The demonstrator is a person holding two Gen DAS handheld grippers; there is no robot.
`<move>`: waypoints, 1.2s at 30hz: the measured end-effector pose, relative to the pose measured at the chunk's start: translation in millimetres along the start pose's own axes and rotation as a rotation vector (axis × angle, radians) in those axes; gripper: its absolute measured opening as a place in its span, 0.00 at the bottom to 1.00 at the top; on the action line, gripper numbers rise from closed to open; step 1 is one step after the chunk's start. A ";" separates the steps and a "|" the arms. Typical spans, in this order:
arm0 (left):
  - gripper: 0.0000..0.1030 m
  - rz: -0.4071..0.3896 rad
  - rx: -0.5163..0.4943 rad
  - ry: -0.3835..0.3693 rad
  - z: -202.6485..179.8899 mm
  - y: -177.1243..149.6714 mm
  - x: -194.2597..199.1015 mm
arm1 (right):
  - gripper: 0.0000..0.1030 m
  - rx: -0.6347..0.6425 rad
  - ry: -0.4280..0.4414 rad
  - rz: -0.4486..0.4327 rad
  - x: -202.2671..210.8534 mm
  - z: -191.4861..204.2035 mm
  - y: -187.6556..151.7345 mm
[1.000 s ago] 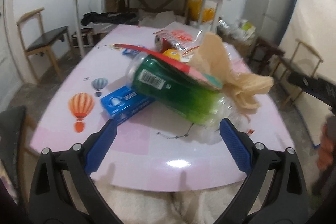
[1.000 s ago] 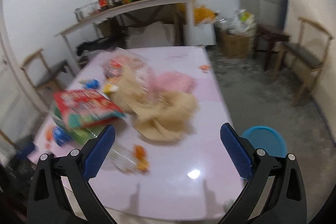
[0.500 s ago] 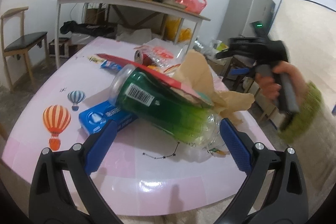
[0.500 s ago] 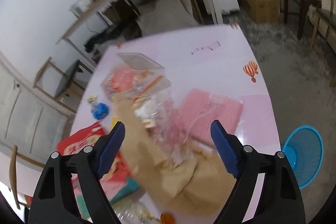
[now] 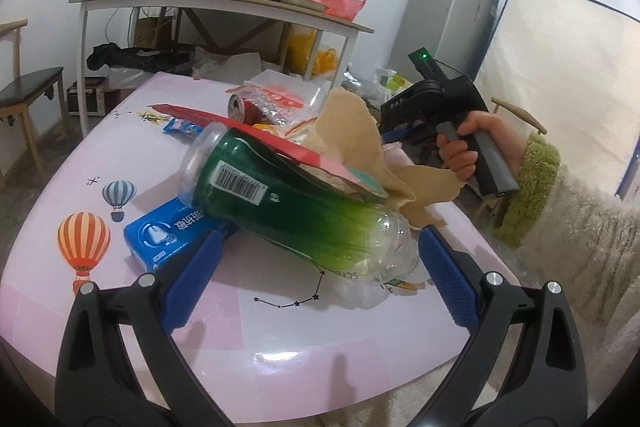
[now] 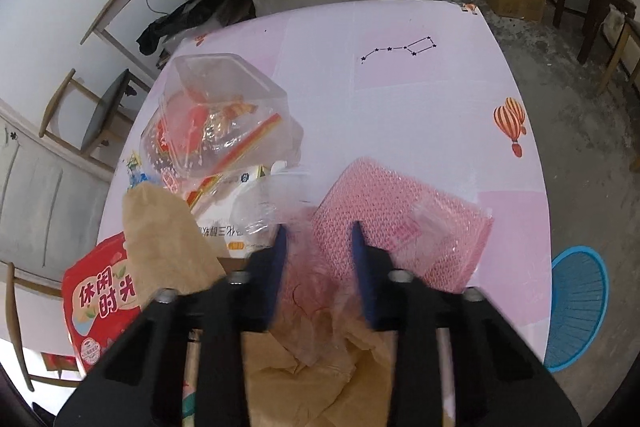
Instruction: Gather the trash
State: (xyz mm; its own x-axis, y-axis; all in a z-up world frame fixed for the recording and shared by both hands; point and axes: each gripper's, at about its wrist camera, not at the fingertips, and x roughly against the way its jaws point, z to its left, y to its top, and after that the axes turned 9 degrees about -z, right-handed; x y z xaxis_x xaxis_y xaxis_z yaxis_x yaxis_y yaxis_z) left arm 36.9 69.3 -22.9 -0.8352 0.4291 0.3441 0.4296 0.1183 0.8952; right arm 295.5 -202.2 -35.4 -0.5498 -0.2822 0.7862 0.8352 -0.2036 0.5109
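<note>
A heap of trash lies on the pink table (image 5: 120, 155). My left gripper (image 5: 318, 267) is open at the near edge, and a green-labelled plastic bottle (image 5: 288, 211) lies on its side just beyond its tips. Crumpled brown paper (image 5: 352, 135) and a blue tissue pack (image 5: 168, 231) rest against the bottle. My right gripper (image 6: 317, 239) points down at the heap. Its jaws are closing on a bunched edge of pink bubble wrap (image 6: 400, 223), which fills the gap between them. A hand (image 5: 460, 151) in a fleecy sleeve holds that gripper behind the paper.
Beside the bubble wrap lie a clear plastic box (image 6: 216, 95), a red snack bag (image 6: 100, 299) and a red can (image 5: 244, 107). A blue basket (image 6: 576, 303) stands on the floor right of the table. Chairs, a loaded shelf table (image 5: 220, 7) and a fridge stand behind.
The right gripper swung down over the heap and narrowed its jaws from wide open onto the pink bubble wrap. The left view tilted up slightly; its jaws stayed open.
</note>
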 end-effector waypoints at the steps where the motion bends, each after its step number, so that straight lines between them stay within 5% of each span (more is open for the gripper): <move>1: 0.92 -0.001 0.000 -0.004 -0.2 0.8 1.1 | 0.09 -0.002 0.003 -0.007 1.3 0.9 -0.8; 13: 0.92 -0.007 -0.040 -0.025 -5.5 4.9 13.3 | 0.04 0.005 -0.013 -0.266 85.5 -1.6 2.2; 22: 0.92 -0.028 -0.093 -0.073 -38.6 5.2 27.7 | 0.04 -0.035 0.082 -0.416 191.3 -19.7 -28.5; 29: 0.92 -0.011 -0.168 -0.097 -69.2 -4.5 28.5 | 0.04 -0.105 0.169 -0.332 213.2 -40.2 -94.2; 33: 0.92 0.014 -0.244 -0.089 -86.3 -18.5 24.1 | 0.04 -0.192 0.194 -0.207 181.6 -61.2 -138.5; 36: 0.81 0.049 -0.315 -0.068 -99.4 -30.2 16.8 | 0.04 -0.304 0.221 -0.107 147.7 -83.7 -167.1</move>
State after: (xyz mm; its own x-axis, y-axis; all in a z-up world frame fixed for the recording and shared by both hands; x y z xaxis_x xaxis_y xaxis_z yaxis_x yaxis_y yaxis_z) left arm -24.3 -16.1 -16.0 -0.7869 0.4874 0.3784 0.3323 -0.1820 0.9255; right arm 73.4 -288.3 -33.7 -0.6515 -0.4323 0.6234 0.7482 -0.5017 0.4341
